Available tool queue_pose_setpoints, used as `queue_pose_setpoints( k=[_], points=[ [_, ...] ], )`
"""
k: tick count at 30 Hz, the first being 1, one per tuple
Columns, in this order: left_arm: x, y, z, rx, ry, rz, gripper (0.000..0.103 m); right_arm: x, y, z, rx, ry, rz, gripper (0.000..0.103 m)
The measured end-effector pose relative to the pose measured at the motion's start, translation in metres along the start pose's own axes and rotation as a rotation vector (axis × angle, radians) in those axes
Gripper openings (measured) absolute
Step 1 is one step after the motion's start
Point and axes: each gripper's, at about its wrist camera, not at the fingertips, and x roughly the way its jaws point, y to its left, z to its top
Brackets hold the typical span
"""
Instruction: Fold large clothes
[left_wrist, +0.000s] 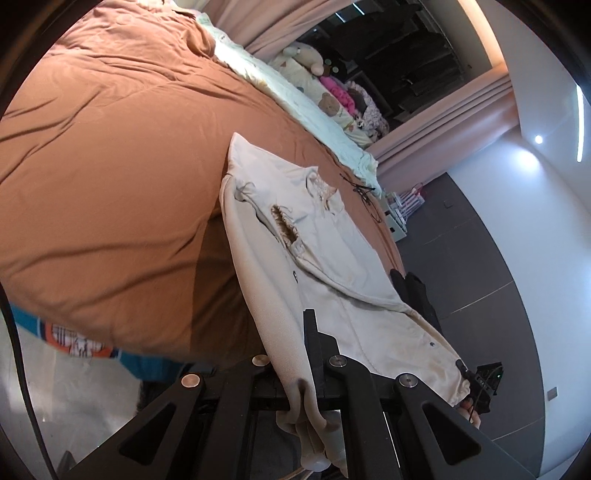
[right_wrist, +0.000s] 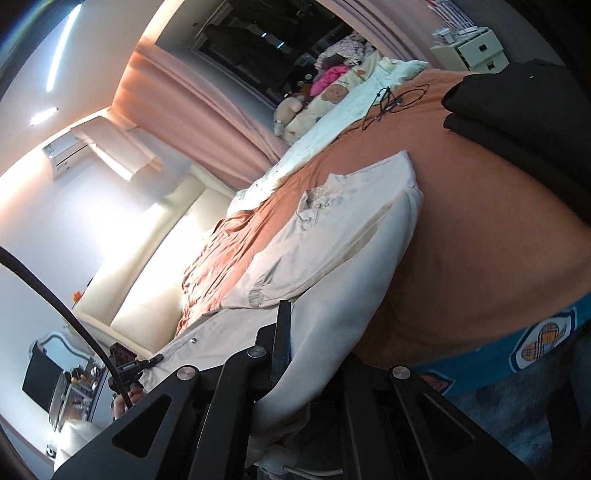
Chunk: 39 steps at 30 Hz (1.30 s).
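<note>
A cream jacket (left_wrist: 325, 251) lies on the orange bed cover (left_wrist: 110, 166), collar at the far end, one sleeve folded across its front. My left gripper (left_wrist: 308, 325) is shut on the jacket's near hem, with cloth bunched and hanging below its fingers. In the right wrist view the same jacket (right_wrist: 332, 236) stretches away from my right gripper (right_wrist: 286, 325), which is shut on the other near corner of the hem. The hem hangs lifted between the two grippers. Each gripper shows in the other's view: the right gripper (left_wrist: 484, 384) and the left gripper (right_wrist: 125, 365), each with a hand behind it.
Folded black clothes (right_wrist: 517, 103) sit on the bed beside the jacket. A thin black cable (right_wrist: 391, 99) lies further back, near a pale blanket (left_wrist: 295, 85) and soft toys (left_wrist: 306, 55). A white drawer unit (right_wrist: 469, 48) stands past the bed. Dark floor (left_wrist: 480, 258) runs along the bed's edge.
</note>
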Motion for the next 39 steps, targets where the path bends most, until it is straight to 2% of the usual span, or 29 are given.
queue_pose_setpoints(
  k=[5, 10, 15, 26, 39],
  points=[
    [-0.015, 0.000, -0.026, 0.011, -0.011, 0.003, 0.002, -0.017, -0.002, -0.017, -0.011, -0.004, 0.015, 0.000],
    [-0.033, -0.001, -0.041, 0.011, -0.023, 0.005, 0.002, -0.026, -0.005, -0.020, -0.018, -0.006, 0.027, 0.000],
    [-0.033, -0.005, -0.032, 0.008, -0.037, -0.007, 0.002, -0.018, -0.010, 0.005, -0.025, -0.007, 0.029, 0.000],
    [-0.018, -0.025, 0.049, 0.021, -0.074, -0.021, 0.002, 0.025, 0.005, 0.094, -0.065, -0.051, 0.023, 0.000],
    [0.048, -0.057, 0.168, 0.067, -0.079, 0.027, 0.002, 0.105, 0.024, 0.182, -0.117, -0.064, -0.110, 0.000]
  ],
)
